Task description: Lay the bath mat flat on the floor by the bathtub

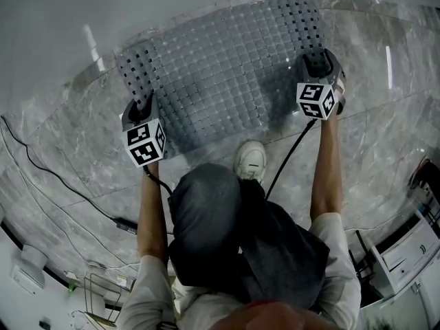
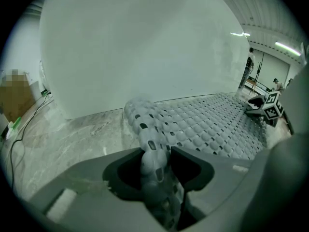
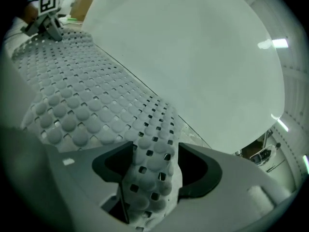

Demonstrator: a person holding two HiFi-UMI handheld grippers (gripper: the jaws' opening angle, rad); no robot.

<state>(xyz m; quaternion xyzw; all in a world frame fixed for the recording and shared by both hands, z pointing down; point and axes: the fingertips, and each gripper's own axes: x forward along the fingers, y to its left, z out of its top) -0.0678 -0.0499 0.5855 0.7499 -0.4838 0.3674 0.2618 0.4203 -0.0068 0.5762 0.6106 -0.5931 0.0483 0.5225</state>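
Observation:
The grey perforated bath mat (image 1: 227, 74) lies spread on the marble floor along the white bathtub (image 1: 103, 5). My left gripper (image 1: 146, 102) is at its near left corner. In the left gripper view the mat (image 2: 207, 124) rises in a narrow pinched ridge that fills the gap between the jaws of that gripper (image 2: 155, 161). My right gripper (image 1: 315, 64) is at the near right corner. There the jaws (image 3: 155, 163) stand wide, and a loose strip of mat (image 3: 82, 100) lies between them with a dark gap on its left side.
The person's white shoe (image 1: 251, 160) stands just behind the mat's near edge. Black cables (image 1: 62, 184) run over the floor at the left. White drawers (image 1: 405, 253) stand at the lower right. The tub wall (image 2: 135, 47) rises close behind the mat.

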